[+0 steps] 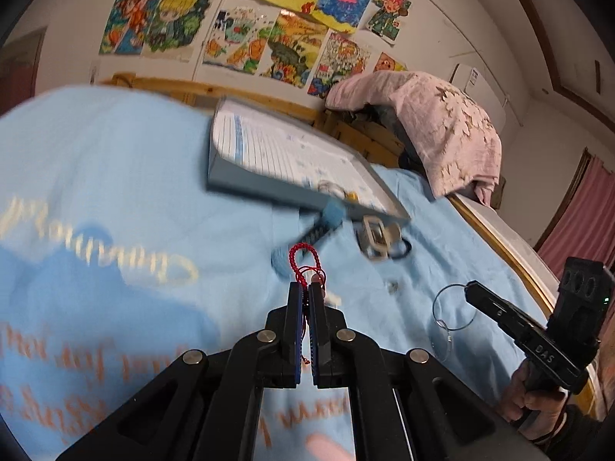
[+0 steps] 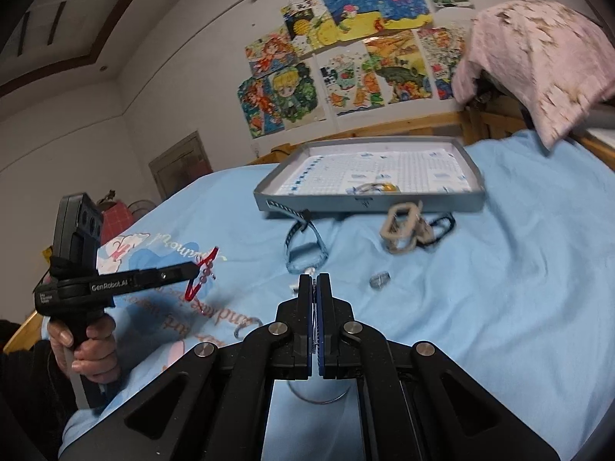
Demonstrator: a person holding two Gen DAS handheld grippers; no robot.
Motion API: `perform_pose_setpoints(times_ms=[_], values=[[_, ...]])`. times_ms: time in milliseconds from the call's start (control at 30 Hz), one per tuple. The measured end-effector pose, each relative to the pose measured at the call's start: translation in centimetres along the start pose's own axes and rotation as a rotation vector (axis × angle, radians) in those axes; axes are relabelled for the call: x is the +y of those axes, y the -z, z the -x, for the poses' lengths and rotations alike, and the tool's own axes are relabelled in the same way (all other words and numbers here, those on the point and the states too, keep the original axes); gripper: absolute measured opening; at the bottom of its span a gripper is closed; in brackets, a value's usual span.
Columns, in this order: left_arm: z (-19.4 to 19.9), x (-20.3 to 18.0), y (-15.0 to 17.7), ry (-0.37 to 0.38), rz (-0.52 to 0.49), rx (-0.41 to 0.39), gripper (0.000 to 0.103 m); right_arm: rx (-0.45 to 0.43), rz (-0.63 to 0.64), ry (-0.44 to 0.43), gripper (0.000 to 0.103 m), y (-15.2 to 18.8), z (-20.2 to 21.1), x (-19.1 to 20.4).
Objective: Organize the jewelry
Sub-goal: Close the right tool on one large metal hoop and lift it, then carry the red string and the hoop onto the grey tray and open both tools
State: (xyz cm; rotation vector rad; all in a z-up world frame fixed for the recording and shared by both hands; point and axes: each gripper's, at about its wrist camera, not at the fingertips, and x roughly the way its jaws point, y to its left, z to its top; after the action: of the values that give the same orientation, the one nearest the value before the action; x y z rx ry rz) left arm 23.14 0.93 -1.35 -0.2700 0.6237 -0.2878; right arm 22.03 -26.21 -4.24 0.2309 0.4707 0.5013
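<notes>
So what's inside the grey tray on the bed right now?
The grey tray holds a gridded paper liner and, near its front wall, a pale ring-like piece with something yellow. Motion blur hides what these are, and the front wall covers anything lying directly behind it.

"GenRobot.AI" stands on the left gripper (image 2: 192,271); "DAS" on the right gripper (image 1: 469,288).
</notes>
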Motion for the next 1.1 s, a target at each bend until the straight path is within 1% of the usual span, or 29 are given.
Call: perform_pose_setpoints(times_ms=[67,167,267,400,500,567,633,733,833,967,1100], values=[[-0.6,-0.1,-1.8,-0.021,0.001,-0.017,0.003,-0.004,0.023,-0.012,0.002,-1.7,-0.4,0.1],[-2.4,-0.2,-4.3,-0.037,0.005,-0.010,0.003,-0.022,0.065,-0.010,0.002,-4.4,-1.2,0.4],[-3.9,-0.1,-6.9,-0.062,-0.015,-0.028,0.003,-0.044,0.110,-0.007,0.002,-7.4,-2.5,0.7],[-6.8,0.4,-9.9,-0.105,-0.022,-0.048,0.003,-0.069,0.142,0.004,0.002,-11.4,-5.6,0.6],[-9.1,1.2,-11.3,-0.124,-0.001,-0.042,0.003,-0.094,0.158,0.034,0.002,-13.0,-7.9,0.4],[-10.7,1.6,-11.9,-0.138,0.007,-0.029,0.003,-0.112,0.138,0.047,0.002,-13.6,-9.5,-0.1],[-11.9,1.8,-12.1,-0.153,0.004,-0.018,0.003,-0.109,0.119,0.063,0.002,-13.9,-11.0,-0.5],[-13.3,1.7,-12.1,-0.164,-0.003,-0.006,0.003,-0.072,0.120,0.097,0.002,-13.5,-13.6,-1.0],[-14.2,2.1,-11.7,-0.161,0.011,0.012,0.003,-0.033,0.119,0.124,0.002,-12.8,-15.2,-1.4],[-14.9,2.9,-10.9,-0.163,0.048,0.038,0.004,0.014,0.113,0.137,0.002,-11.9,-16.2,-1.9],[-14.6,3.6,-10.6,-0.142,0.093,0.030,0.004,0.037,0.101,0.153,0.002,-11.6,-16.4,-2.4]])
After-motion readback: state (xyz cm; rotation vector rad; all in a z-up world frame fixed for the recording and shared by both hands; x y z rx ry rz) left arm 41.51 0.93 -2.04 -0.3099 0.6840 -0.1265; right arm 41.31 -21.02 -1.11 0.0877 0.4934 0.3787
